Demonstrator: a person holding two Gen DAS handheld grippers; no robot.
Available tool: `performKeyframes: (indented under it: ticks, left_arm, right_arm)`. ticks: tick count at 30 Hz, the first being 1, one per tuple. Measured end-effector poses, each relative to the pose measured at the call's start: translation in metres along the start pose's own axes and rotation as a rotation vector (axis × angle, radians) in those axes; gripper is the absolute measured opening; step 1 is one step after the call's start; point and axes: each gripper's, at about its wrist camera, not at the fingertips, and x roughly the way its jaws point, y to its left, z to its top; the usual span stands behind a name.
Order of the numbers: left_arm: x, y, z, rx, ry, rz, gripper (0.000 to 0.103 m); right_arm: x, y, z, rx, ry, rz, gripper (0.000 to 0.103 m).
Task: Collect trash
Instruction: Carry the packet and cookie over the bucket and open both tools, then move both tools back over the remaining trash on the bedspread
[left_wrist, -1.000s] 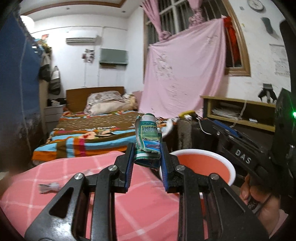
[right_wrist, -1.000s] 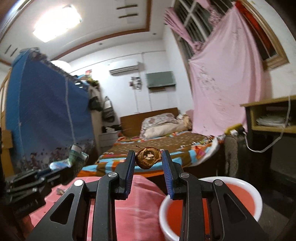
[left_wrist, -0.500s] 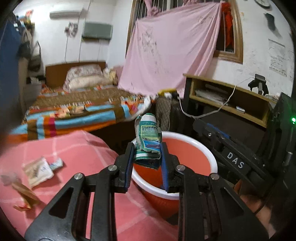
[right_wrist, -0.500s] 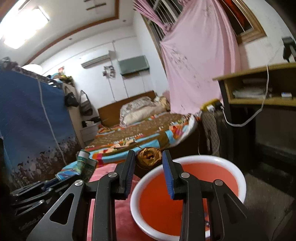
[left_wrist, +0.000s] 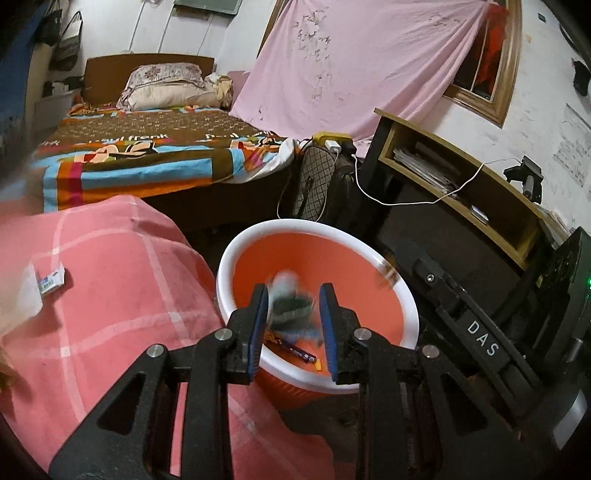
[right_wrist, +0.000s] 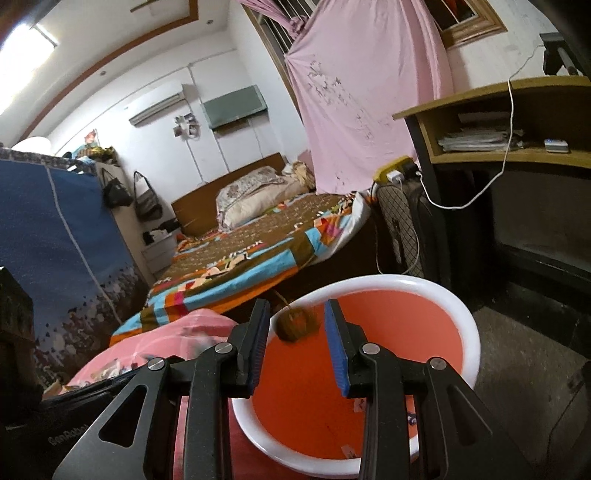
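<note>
1. Left gripper (left_wrist: 293, 328) is poised over the red bin (left_wrist: 402, 291), jaws spread apart. A crumpled green-and-white wrapper (left_wrist: 290, 302) sits blurred between them, touching neither blue pad. Judgement: it is released and dropping, so the jaws are placed over the bin mouth to let it fall inside.

2. Right gripper (right_wrist: 297, 343) is at the bin's (right_wrist: 469, 325) rim, about 9 o'clock of the opening, jaws also apart. A brown, round, withered fruit with a thin stem (right_wrist: 295, 323) hangs blurred in the gap, free of both pads. Likely falling too.

3. Bin: orange-red inside, broad white rim, standing on the floor hard against the pink checked bench (left_wrist: 122, 280). Close placement suits short carries from bench to bin.

4. Inside the bin at 6 o'clock: a purple wrapper (left_wrist: 295, 349), already down.

5. Left on the bench, at 9 o'clock in the left view: a white packet with blue print (left_wrist: 48, 280). Judgement: more trash to fetch.

6. Wrapper looks light and squashed; the fruit dry and wrinkled.
</note>
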Motion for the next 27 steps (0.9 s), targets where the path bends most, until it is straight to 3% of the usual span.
performKeyframes:
  ticks: [7, 16, 19, 21, 22, 27]
  left_arm:
    - [-0.006, 0.006, 0.000, -0.021, -0.022, 0.026, 0.030]
    - [-0.034, 0.020, 0.000, -0.049, -0.116, 0.085, 0.044]
    - [-0.047, 0.025, 0.000, -0.052, -0.163, 0.116, 0.052]
    - [-0.057, 0.030, 0.000, -0.055, -0.201, 0.145, 0.058]
    - [-0.062, 0.033, 0.000, -0.057, -0.219, 0.160, 0.063]
    - [-0.091, 0.049, -0.003, -0.073, -0.312, 0.233, 0.081]
  right_arm:
    - [0.000, -0.002, 0.000, 0.010, 0.003, -0.012, 0.037]
    - [-0.004, 0.006, 0.003, -0.013, -0.038, 0.009, 0.046]
    - [-0.009, 0.015, 0.003, -0.046, -0.073, 0.018, 0.054]
    - [-0.013, 0.021, 0.003, -0.067, -0.103, 0.028, 0.074]
    - [-0.014, 0.024, 0.003, -0.073, -0.117, 0.034, 0.078]
    - [-0.022, 0.040, 0.003, -0.111, -0.186, 0.077, 0.088]
